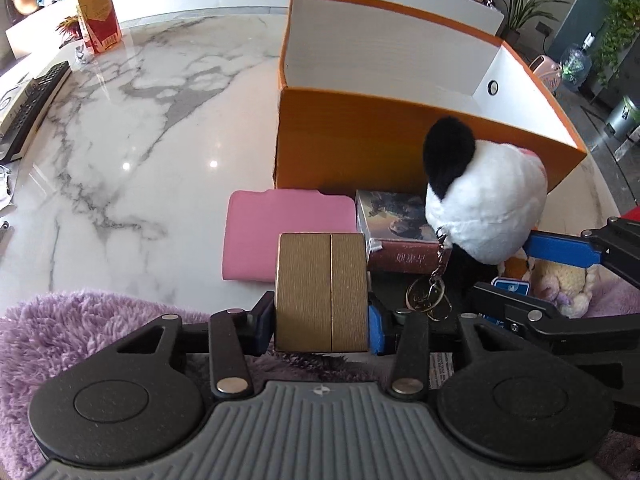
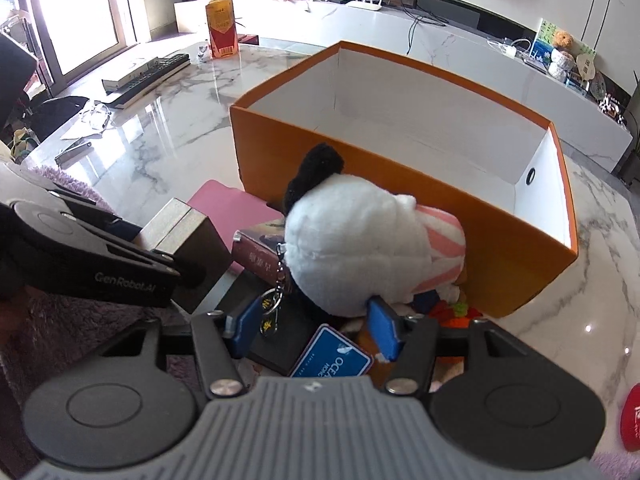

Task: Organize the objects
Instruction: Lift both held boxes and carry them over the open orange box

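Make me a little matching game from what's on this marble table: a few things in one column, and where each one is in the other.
Things:
1. gold box
2. white plush toy
3. orange box
4. drink carton

Places or states:
a. at the table's far edge
b. stands open, white inside
c. between the left gripper's fingers
d. between the right gripper's fingers

Pairs: 1-c, 2-d, 3-b, 4-a

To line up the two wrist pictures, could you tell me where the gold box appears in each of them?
Left wrist view: the gold box sits low in the centre, clamped in the left gripper.
Right wrist view: the same box is at mid-left, beside the pink pad.
Shared landmark: the orange box, behind the plush toy in both.
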Motion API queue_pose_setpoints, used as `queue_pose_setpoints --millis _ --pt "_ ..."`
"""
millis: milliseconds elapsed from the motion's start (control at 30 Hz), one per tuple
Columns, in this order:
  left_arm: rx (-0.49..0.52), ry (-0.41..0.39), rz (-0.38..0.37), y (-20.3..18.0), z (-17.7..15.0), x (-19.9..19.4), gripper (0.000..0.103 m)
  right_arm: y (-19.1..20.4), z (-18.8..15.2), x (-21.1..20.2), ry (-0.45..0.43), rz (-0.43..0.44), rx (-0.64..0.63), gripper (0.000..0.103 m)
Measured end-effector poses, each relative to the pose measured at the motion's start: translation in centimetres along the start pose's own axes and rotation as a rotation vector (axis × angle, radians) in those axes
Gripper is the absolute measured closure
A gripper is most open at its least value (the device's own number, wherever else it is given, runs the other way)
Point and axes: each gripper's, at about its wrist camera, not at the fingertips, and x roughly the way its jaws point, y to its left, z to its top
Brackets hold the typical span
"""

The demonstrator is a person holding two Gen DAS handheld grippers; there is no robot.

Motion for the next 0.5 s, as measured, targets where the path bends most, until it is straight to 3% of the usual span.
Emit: queue_pose_setpoints --millis 267,433,500 --pt "-0.055 -0.052 -0.009 2.1 0.9 -1.5 0.051 2.9 2.1 -1.4 -0.084 0.06 -0.159 0.047" --pt "-0.071 -0.062 -0.008 3.0 1.0 -1.7 0.051 5.7 2.6 1.0 -0.064 0.012 -0.336 0.05" --pt "-0.077 -0.062 -0.014 3.4 1.1 -1.6 0.051 6.3 2.7 2.2 -0.046 -0.008 -0.383 0.056"
